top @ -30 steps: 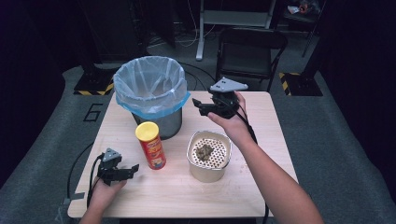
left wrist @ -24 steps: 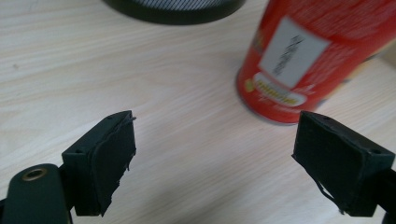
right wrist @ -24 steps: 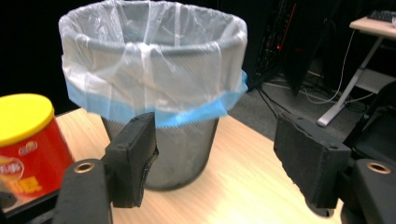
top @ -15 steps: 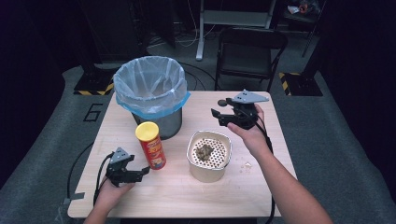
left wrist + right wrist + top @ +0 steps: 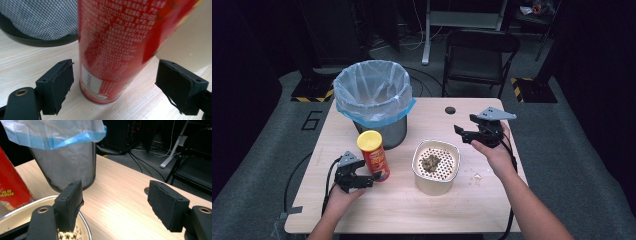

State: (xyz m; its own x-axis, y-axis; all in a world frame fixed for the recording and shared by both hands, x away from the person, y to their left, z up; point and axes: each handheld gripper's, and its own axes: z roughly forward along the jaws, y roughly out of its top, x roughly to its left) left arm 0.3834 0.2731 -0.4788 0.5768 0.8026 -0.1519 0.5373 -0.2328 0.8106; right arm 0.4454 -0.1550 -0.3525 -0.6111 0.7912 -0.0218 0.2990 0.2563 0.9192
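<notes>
A red chip can (image 5: 372, 155) with a yellow lid stands upright on the wooden table (image 5: 412, 210), in front of the bin. My left gripper (image 5: 371, 179) sits level at the can's base. In the left gripper view the can (image 5: 115, 50) stands between the two jaws, with a gap on each side. These jaws have just been closing, and the left gripper (image 5: 115, 87) is still open. My right gripper (image 5: 462, 134) hangs open over the table, right of a white perforated bowl (image 5: 418, 172) of brown scraps. Nothing is between its jaws.
A wire-mesh bin (image 5: 372, 100) lined with a blue-white bag stands at the table's back left. Crumbs (image 5: 475, 177) lie right of the bowl. The tabletop has a small round hole (image 5: 450, 110) near the far edge. A black chair (image 5: 482, 55) stands behind the table.
The right gripper has swung away from the bin, to the right and downward. The left gripper has slid right until its jaws flank the can's base.
</notes>
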